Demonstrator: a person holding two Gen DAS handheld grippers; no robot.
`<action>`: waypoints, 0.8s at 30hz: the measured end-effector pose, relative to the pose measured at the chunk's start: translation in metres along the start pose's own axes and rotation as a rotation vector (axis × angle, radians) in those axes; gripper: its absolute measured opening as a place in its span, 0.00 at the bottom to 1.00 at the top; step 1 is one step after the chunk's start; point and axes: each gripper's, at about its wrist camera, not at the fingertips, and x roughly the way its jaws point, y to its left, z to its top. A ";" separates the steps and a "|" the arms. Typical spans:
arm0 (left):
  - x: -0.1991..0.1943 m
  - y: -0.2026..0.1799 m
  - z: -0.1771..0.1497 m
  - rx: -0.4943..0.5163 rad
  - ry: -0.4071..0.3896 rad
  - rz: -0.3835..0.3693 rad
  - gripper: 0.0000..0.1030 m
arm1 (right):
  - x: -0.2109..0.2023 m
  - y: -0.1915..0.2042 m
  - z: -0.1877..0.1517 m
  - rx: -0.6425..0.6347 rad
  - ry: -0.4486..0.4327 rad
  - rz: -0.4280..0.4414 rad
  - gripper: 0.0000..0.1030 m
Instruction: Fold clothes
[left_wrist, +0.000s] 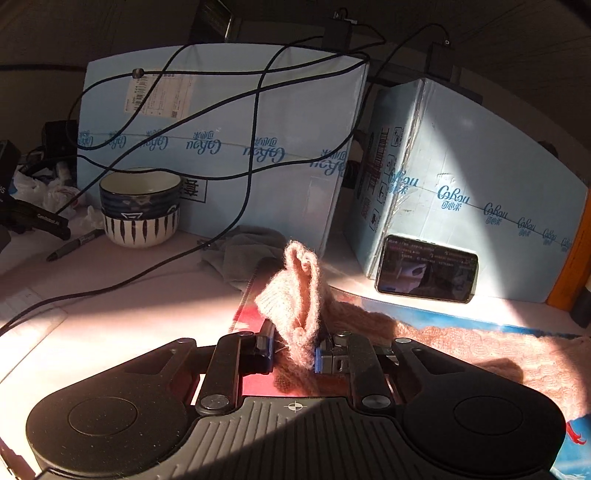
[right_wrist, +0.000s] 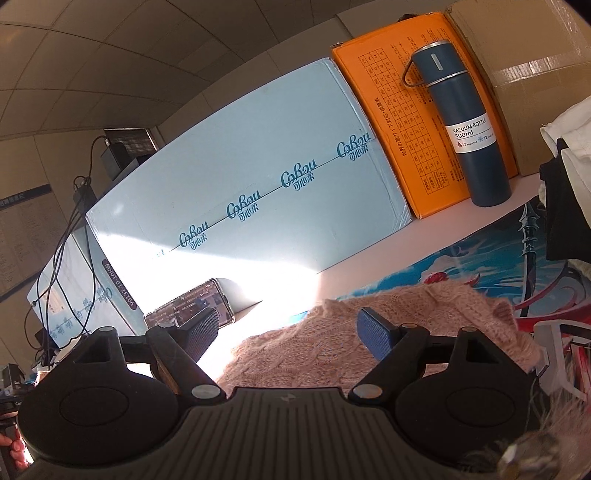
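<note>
A fuzzy pink knit garment (left_wrist: 461, 347) lies on a printed mat (left_wrist: 417, 310). My left gripper (left_wrist: 295, 356) is shut on a bunched end of this pink knit, which sticks up between the blue pads as a fold (left_wrist: 299, 291). In the right wrist view the same pink knit (right_wrist: 332, 343) lies spread below and ahead of my right gripper (right_wrist: 288, 332), which is open with its blue pads (right_wrist: 373, 332) wide apart and holding nothing, just above the fabric.
Light blue cartons (left_wrist: 221, 140) (right_wrist: 251, 192) stand along the back. A phone (left_wrist: 424, 269) leans on one. Stacked bowls (left_wrist: 140, 206), a marker (left_wrist: 74, 245), cables and a grey cloth (left_wrist: 247, 254) lie left. An orange box (right_wrist: 417, 125), a blue vacuum bottle (right_wrist: 465, 125) and piled clothes (right_wrist: 565, 177) are right.
</note>
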 end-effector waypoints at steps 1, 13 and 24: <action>0.001 0.002 0.003 -0.008 -0.004 0.008 0.17 | 0.000 -0.001 0.000 0.008 0.007 0.014 0.79; -0.002 -0.059 0.019 -0.142 -0.042 -0.402 0.17 | 0.008 -0.004 -0.004 0.079 0.095 0.090 0.79; 0.031 -0.119 -0.017 -0.228 0.159 -0.515 0.22 | 0.006 -0.004 -0.002 0.083 0.085 0.100 0.79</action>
